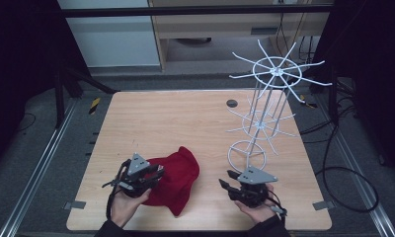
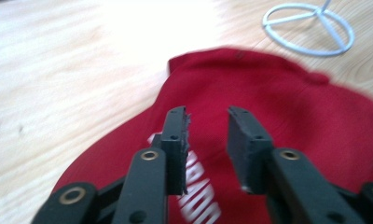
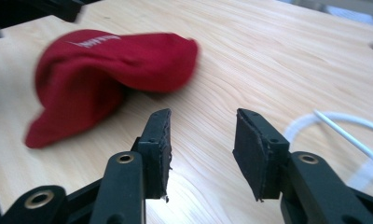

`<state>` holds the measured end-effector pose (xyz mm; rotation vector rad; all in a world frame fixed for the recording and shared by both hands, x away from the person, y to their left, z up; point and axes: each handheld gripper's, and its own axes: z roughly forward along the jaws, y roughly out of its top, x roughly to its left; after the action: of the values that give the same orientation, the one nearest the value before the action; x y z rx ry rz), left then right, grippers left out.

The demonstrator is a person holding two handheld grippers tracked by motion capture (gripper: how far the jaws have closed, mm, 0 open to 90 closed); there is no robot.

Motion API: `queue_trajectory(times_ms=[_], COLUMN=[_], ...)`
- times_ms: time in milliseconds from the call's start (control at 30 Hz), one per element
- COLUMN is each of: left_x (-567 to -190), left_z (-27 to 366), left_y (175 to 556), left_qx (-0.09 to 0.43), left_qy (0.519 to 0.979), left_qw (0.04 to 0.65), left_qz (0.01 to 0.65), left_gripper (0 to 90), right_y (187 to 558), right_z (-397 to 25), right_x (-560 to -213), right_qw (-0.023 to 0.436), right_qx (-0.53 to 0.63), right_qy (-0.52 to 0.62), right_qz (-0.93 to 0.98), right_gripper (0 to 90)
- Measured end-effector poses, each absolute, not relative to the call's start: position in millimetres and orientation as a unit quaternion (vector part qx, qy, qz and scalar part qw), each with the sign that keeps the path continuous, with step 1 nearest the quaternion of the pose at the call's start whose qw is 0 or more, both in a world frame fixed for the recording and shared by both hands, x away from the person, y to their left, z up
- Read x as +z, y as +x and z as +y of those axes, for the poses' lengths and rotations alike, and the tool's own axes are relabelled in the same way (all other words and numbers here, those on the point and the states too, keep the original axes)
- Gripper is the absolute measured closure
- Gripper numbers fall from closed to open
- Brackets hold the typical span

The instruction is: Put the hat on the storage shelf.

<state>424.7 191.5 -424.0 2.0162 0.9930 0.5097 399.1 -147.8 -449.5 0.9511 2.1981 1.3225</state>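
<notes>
Your left gripper (image 1: 158, 173) hovers right over the red cap (image 1: 178, 180), which lies crumpled on the near half of the tabletop (image 1: 185, 118), a little left of centre. In the left gripper view its fingers (image 2: 176, 140) stand apart with nothing between them, the cap's white lettering just beneath. You look to be at the approach step, lining up for a first pinch on the cloth.

Your right gripper (image 1: 227, 181) waits near the front edge, well apart from the cap (image 3: 105, 70) and just beside the ring base of the white wire rack (image 1: 269, 98). Its fingers (image 3: 159, 140) are spread too and hold nothing, with bare wood under them.

The next move, as I judge it, calls for you to lower the left fingers onto a fold or the brim and close on a single firm edge, since soft fabric will slump and slip from a shallow bite. If the cap is meant for the rack, you will need the right gripper to steady or spread it, and the thin prongs could snag the cloth.

The tabletop is pale wood, mostly bare, with a small dark round inset (image 1: 231, 103) toward the far edge. Around it lie grey floor, metal rails (image 1: 37, 163) and loose black cables (image 1: 348, 182) at the right; pale cabinets stand behind.
</notes>
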Motion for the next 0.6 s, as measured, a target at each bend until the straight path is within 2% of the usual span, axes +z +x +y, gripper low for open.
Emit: queue_trajectory(times_ms=[33,133,300,600], left_x=[-421,-418,-411,-426], left_z=[180,166,137,112], left_y=[424,422,415,419], left_qx=[0.206,0.208,0.219,0.214], left_qy=[0.803,0.809,0.817,0.829], left_qw=[0.407,0.405,0.405,0.382], left_qz=[0.384,0.372,0.348,0.348], left_gripper=[62.3,59.8,48.8,34.7], right_y=[398,397,397,401], right_z=[-165,-176,-210,-233], right_x=[-454,-456,-465,-472], right_qw=[0.208,0.213,0.234,0.241], right_qx=[0.471,0.468,0.443,0.429], right_qy=[0.362,0.376,0.429,0.472], right_qz=[0.777,0.771,0.752,0.732], right_gripper=[54.8,54.4,52.0,48.2])
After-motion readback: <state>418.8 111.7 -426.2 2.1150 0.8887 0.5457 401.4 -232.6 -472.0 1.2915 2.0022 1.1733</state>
